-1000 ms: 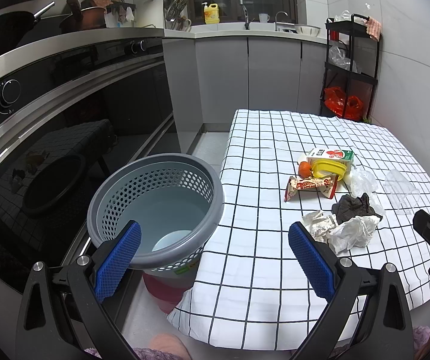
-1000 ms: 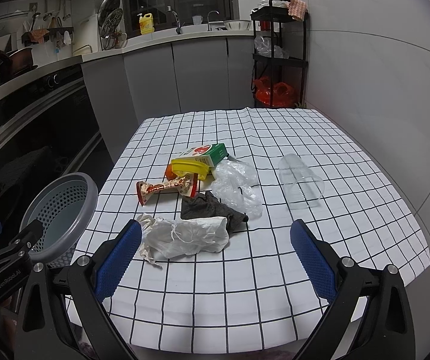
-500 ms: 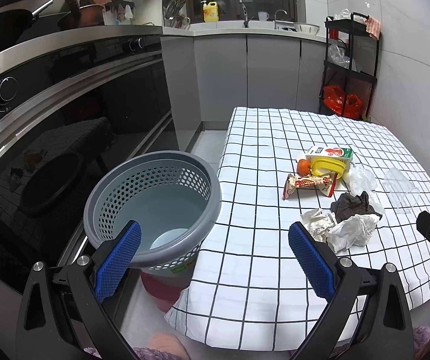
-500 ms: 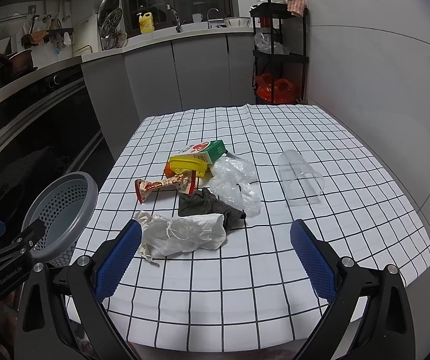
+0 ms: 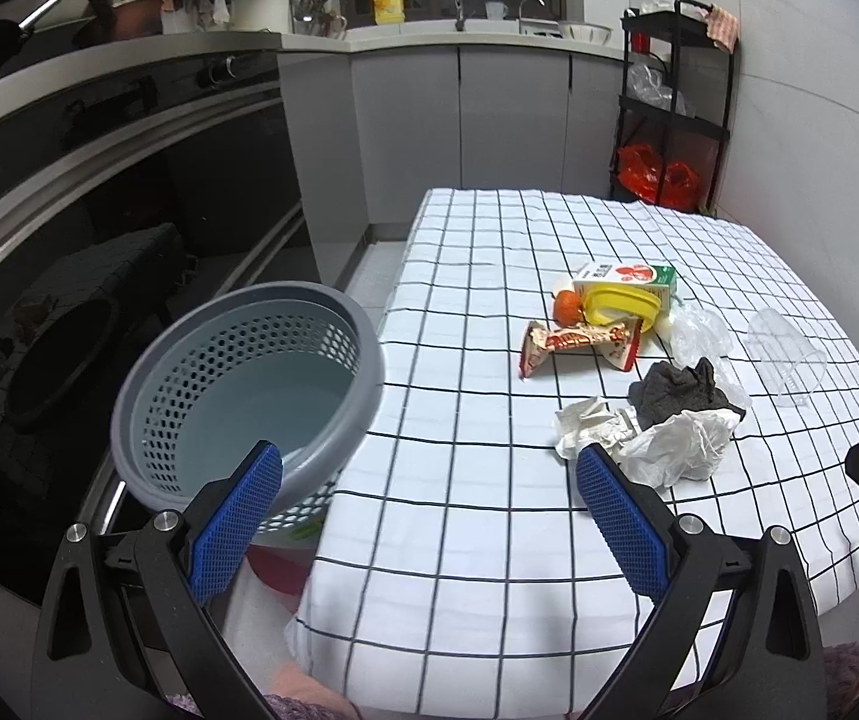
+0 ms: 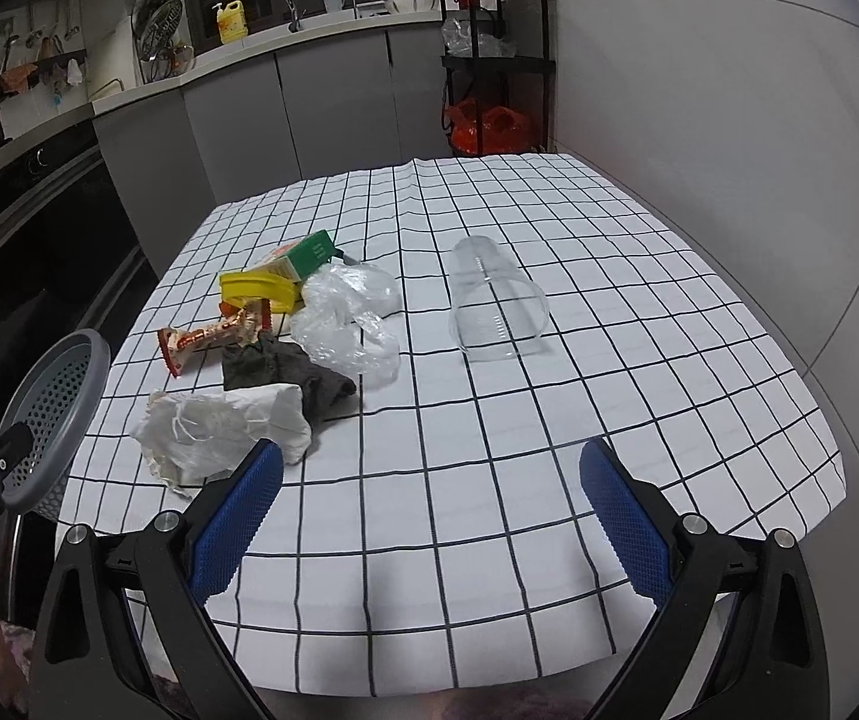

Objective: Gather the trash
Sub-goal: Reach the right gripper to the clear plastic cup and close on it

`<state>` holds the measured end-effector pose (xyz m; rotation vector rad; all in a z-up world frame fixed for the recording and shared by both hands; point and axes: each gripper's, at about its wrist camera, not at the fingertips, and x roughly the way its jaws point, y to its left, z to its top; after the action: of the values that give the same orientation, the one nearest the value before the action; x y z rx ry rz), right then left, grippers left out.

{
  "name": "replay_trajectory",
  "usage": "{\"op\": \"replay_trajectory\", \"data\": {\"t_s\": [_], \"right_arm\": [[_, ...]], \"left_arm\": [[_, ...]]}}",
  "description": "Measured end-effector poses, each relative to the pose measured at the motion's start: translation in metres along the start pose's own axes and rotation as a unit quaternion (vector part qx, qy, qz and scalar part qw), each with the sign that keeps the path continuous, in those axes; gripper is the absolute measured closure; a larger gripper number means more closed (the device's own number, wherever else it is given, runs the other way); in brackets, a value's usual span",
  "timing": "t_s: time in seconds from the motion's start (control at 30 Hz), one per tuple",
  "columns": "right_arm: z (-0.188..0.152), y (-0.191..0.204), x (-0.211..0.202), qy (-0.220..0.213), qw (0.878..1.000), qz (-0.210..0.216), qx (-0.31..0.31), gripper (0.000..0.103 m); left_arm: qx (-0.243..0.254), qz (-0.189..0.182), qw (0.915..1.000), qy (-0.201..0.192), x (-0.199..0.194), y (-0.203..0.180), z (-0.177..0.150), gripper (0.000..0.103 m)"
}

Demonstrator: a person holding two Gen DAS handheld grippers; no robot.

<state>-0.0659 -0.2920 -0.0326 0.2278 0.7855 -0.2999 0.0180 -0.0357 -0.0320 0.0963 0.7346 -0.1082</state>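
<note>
A grey perforated basket [image 5: 249, 384] stands just left of the table's left edge, also visible in the right wrist view as the basket [image 6: 51, 408]. Trash lies on the checked tablecloth [image 5: 459, 480]: crumpled white paper [image 5: 669, 444], a dark rag [image 5: 678, 390], a red snack wrapper [image 5: 576, 342], a juice carton [image 5: 627, 279] with a yellow lid, an orange piece [image 5: 567, 306], clear plastic film [image 6: 345, 324] and a clear cup [image 6: 495, 306] on its side. My left gripper [image 5: 426, 519] is open over the table's near-left corner. My right gripper [image 6: 429, 516] is open, just short of the white paper [image 6: 219, 426].
A black oven front [image 5: 99, 192] and grey cabinets [image 5: 459, 114] line the left and far sides. A black rack [image 5: 675, 108] with a red bag stands in the far right corner by the white wall. A red object [image 5: 276, 570] sits under the basket.
Both grippers have moved forward and closer to the table; the trash and basket appear larger. Nothing has been taken hold of, and both stay open.
</note>
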Motion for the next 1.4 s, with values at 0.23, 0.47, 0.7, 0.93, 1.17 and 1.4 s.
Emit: {"op": "replay_trajectory", "data": {"t_s": [0.23,0.47,0.7,0.93,1.17,1.4], "right_arm": [[0.016,-0.008,0.016,-0.002,1.000,-0.012,-0.007,0.008],[0.044,-0.027,0.050,-0.009,0.999,-0.041,-0.008,0.008],[0.060,-0.040,0.093,0.006,0.999,-0.041,-0.009,0.008],[0.075,-0.043,0.131,0.029,0.999,-0.039,-0.011,0.008],[0.079,-0.049,0.155,0.049,0.998,-0.047,-0.011,0.009],[0.082,-0.052,0.159,0.050,0.998,-0.038,-0.010,0.037]], "left_arm": [[0.001,-0.011,0.9997,0.021,0.021,-0.011,0.000,0.006],[0.007,-0.007,0.9996,0.025,0.030,-0.019,-0.002,0.006],[0.003,-0.003,0.9995,0.032,0.038,-0.019,-0.003,0.006],[0.007,0.006,0.9993,0.036,0.044,-0.021,-0.004,0.007],[0.011,0.010,0.9992,0.038,0.048,-0.023,-0.005,0.007],[0.016,0.008,0.9993,0.032,0.048,-0.027,-0.006,0.006]]}}
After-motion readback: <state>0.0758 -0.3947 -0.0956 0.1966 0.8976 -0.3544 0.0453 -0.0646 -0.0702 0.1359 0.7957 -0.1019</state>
